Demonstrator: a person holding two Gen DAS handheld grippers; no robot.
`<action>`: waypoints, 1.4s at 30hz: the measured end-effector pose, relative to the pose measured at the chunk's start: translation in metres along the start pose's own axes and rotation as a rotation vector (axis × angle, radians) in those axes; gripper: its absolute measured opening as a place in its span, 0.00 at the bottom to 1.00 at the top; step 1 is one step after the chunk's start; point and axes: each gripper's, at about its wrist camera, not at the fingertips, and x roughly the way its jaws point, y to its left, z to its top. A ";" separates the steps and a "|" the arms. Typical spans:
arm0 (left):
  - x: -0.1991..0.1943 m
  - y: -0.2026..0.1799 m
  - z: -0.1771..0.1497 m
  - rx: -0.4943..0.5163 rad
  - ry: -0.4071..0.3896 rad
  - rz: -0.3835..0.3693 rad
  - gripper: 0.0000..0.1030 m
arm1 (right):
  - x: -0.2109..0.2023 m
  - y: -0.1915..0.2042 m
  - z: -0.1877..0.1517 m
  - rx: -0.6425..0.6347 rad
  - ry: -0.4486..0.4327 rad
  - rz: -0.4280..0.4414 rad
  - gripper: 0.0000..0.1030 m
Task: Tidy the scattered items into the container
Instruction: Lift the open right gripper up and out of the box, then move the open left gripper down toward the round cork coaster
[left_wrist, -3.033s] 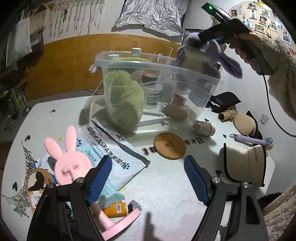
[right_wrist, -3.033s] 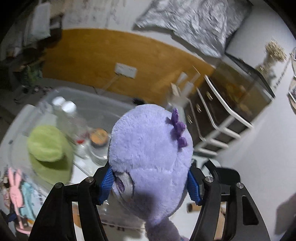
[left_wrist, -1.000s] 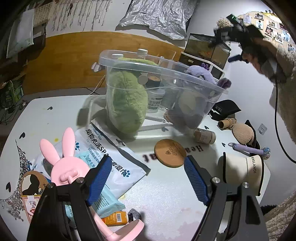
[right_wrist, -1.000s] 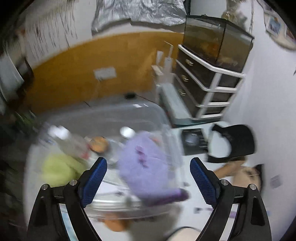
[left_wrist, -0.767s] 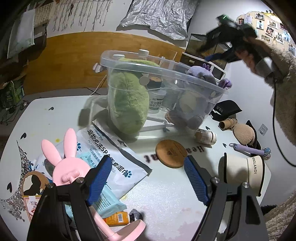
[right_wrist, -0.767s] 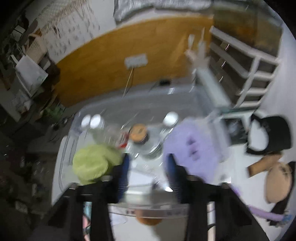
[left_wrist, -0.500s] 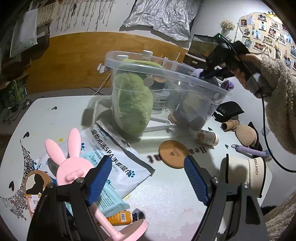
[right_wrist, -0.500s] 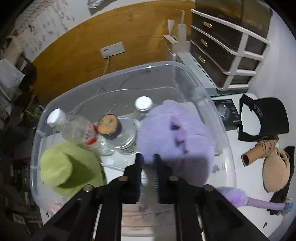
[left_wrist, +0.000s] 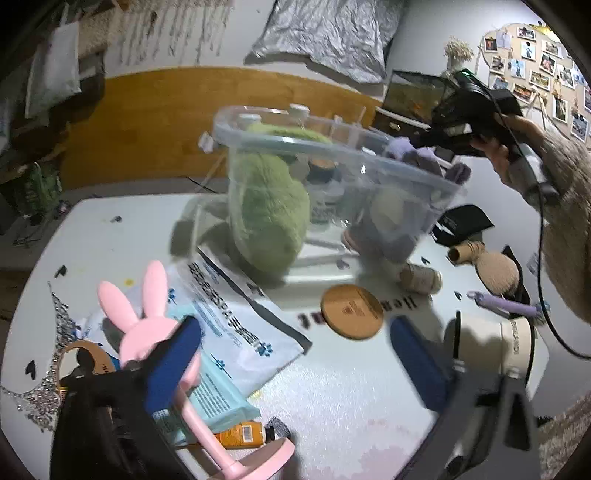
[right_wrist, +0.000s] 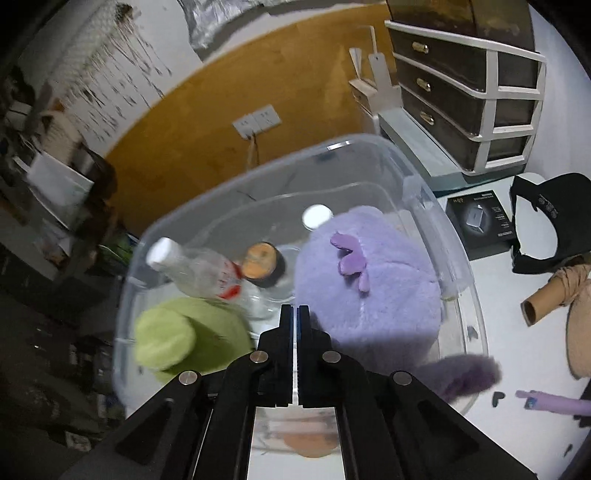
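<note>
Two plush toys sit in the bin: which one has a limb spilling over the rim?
The purple plush toy, at the clear bin's right end; its limb drapes over the rim. The green plush toy sits wholly inside.

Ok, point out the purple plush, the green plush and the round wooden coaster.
purple plush (right_wrist: 369, 295): right wrist view, on its fuzzy body inside the clear bin.
green plush (left_wrist: 269, 218): left wrist view, on its body seen through the bin wall.
round wooden coaster (left_wrist: 352, 311): left wrist view, centre of its top face.

Prob. bedroom: photo wall (left_wrist: 546, 66), drawer unit (right_wrist: 465, 92).
</note>
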 end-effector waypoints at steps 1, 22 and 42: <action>-0.001 -0.001 0.001 0.003 -0.002 0.005 1.00 | -0.004 0.001 -0.002 -0.005 -0.007 0.015 0.06; -0.034 -0.029 0.009 0.013 -0.004 0.129 1.00 | -0.147 0.035 -0.120 -0.313 -0.426 -0.005 1.00; -0.080 -0.059 0.009 0.035 -0.010 0.194 1.00 | -0.173 0.002 -0.229 -0.267 -0.422 -0.173 1.00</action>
